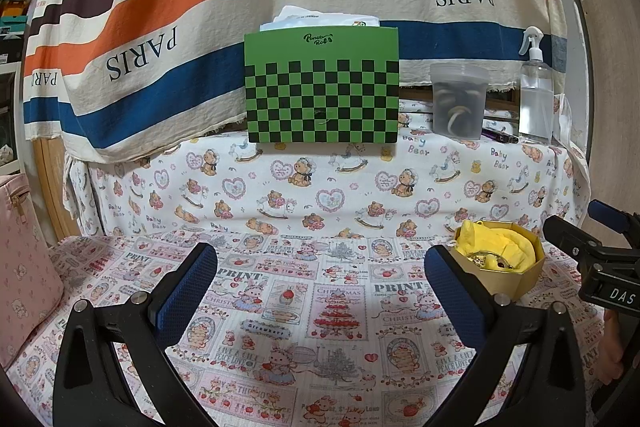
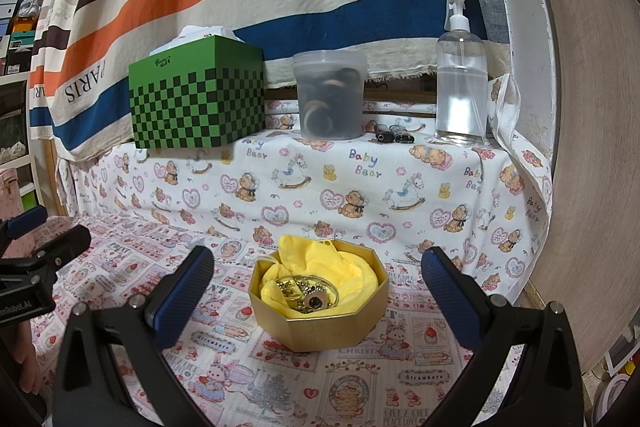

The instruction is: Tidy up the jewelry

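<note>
Right wrist view: gold box [image 2: 320,323] of jewelry [image 2: 306,293] sits between my right gripper [image 2: 318,281] fingers, untouched, jaws wide. Left gripper [image 1: 320,277] also spread, holding nothing.

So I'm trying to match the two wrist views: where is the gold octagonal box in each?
Left wrist: gold octagonal box at lower right, beyond the left gripper's right finger.
Right wrist: box low centre, between the right gripper's open fingers.
Shared landmark: green checkered box on the ledge.
</note>
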`<state>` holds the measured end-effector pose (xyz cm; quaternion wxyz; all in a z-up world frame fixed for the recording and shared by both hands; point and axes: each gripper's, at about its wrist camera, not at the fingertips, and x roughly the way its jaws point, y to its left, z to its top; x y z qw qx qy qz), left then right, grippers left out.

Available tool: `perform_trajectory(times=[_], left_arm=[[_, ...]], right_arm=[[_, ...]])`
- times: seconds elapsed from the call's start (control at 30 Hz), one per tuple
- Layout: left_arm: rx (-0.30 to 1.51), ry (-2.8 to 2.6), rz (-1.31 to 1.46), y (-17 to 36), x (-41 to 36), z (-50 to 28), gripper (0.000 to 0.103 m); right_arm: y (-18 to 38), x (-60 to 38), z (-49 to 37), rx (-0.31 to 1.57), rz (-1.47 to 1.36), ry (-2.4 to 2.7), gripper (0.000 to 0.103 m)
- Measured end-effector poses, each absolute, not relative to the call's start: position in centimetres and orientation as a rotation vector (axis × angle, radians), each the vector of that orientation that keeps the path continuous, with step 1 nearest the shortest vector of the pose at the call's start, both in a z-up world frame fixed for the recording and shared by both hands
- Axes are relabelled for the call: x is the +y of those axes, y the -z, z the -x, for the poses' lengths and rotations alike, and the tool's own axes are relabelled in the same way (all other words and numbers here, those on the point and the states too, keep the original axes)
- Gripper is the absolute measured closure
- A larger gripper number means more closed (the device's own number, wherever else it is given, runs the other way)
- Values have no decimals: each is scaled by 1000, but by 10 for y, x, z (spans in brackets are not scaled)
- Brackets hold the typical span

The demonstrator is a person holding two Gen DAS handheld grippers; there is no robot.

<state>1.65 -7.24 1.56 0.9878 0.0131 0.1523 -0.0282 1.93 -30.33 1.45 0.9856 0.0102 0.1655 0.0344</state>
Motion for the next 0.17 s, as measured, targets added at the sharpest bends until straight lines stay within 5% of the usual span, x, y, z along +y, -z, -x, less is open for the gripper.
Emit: perform_trajectory(times=[0.17], left_arm=[[308, 59, -27, -15, -72, -17, 0]], right_arm=[[-14, -303, -19, 332, -21, -69, 0]])
